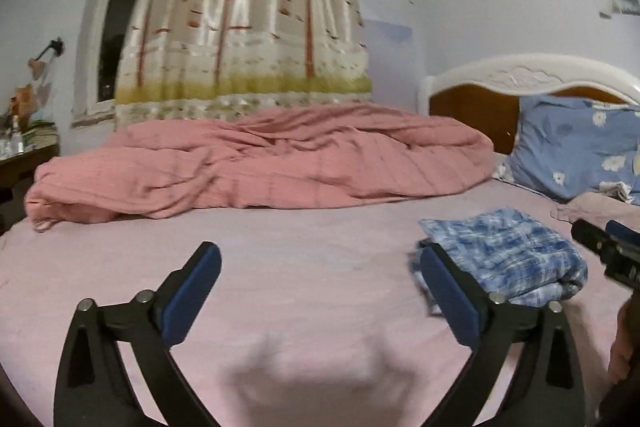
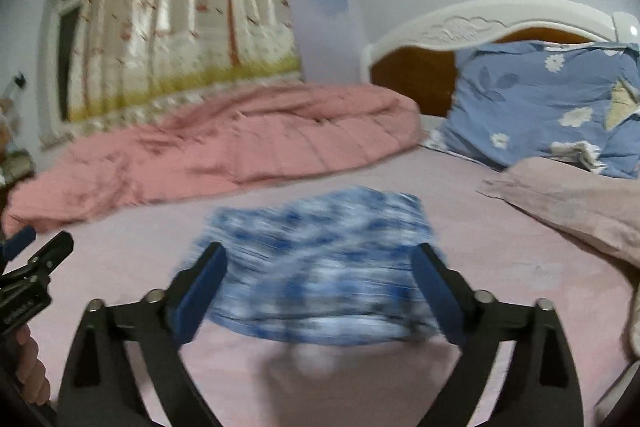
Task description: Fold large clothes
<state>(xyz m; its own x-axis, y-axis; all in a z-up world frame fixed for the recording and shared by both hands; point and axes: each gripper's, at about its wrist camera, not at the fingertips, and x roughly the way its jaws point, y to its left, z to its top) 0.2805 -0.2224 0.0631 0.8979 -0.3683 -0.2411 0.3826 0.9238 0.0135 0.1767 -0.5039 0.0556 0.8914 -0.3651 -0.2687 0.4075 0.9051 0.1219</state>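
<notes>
A folded blue-and-white plaid garment (image 1: 508, 255) (image 2: 320, 219) lies on the pink bed sheet (image 1: 304, 267) (image 2: 500, 251). My left gripper (image 1: 320, 255) is open over bare sheet, and the garment lies just beyond its right finger. My right gripper (image 2: 320, 253) is open wide just in front of the garment. Its blue pads (image 2: 436, 291) stand apart from the cloth and nothing is pressed between them. Each gripper shows at the edge of the other's view: the right one (image 1: 600, 243) and the left one (image 2: 40, 251), with a hand below it.
A crumpled pink quilt (image 1: 260, 163) (image 2: 224, 151) runs along the far side of the bed. A blue floral pillow (image 1: 576, 143) (image 2: 540, 103) leans on the white headboard (image 1: 520, 75), with a pinkish pillow (image 2: 568, 203) before it. A curtain (image 1: 248, 19) and window stand behind.
</notes>
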